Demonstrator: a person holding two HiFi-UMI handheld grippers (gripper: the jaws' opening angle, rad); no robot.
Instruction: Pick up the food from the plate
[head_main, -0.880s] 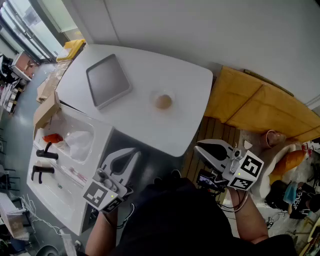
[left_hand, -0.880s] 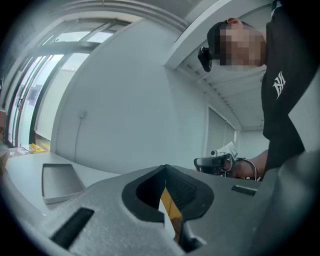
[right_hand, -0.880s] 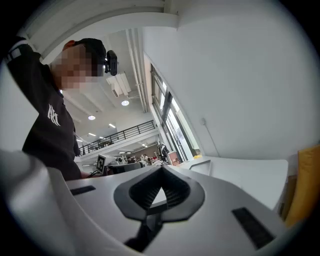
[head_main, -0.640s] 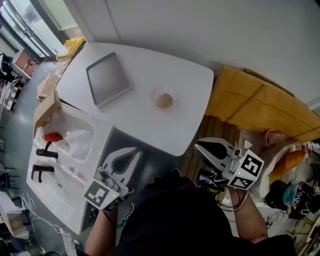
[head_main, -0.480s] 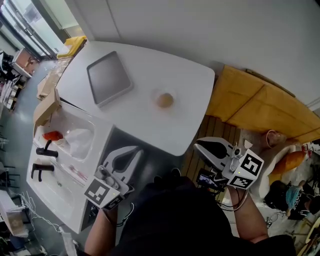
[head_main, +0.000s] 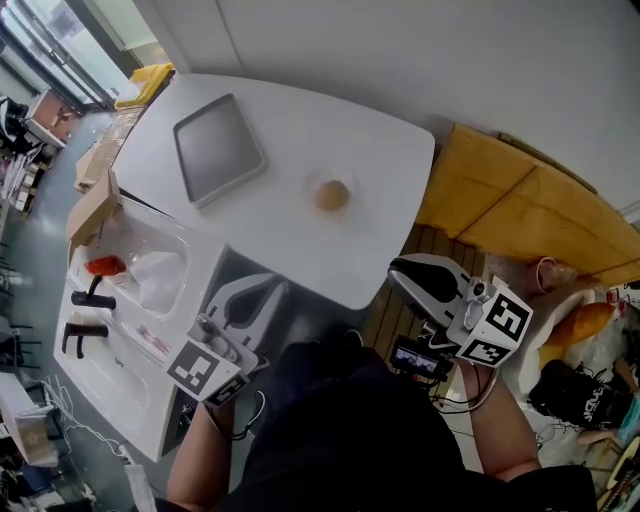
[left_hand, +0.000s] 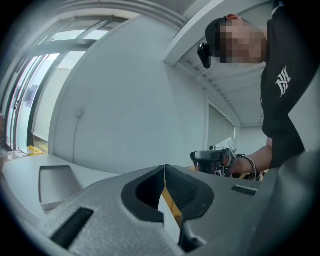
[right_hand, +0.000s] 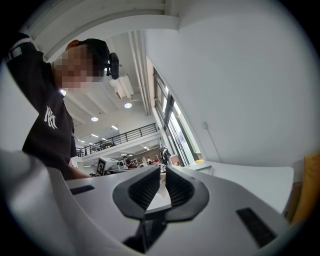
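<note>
Food (head_main: 332, 194): 1 small round tan-brown piece, possibly a bun or pastry; exact type not resolvable. It sits centred on a small pale plate (head_main: 314, 181), near the middle of the white table (head_main: 400, 150), right of the grey tray (head_main: 215, 150) and well apart from it. Left gripper (head_main: 274, 288): clenched, jaw tips meeting, nothing between them (confirmed in the left gripper view (left_hand: 164, 168)). Right gripper (head_main: 394, 269): also clenched and empty, ribbed pads (right_hand: 148, 188) almost together. Both are held off the near table edge, well short of the plate. Handling estimate: light, likely soft and somewhat crushable if baked; the surface looks matte, so slip risk is judged low, but a hard squeeze could dent or tear it. The plate looks light and may slide or lift with the piece if it sticks. Suggested hold: open 1 gripper, come down from above, pads on 2 opposite sides at the widest part, clear of the plate rim, closing gently.
</note>
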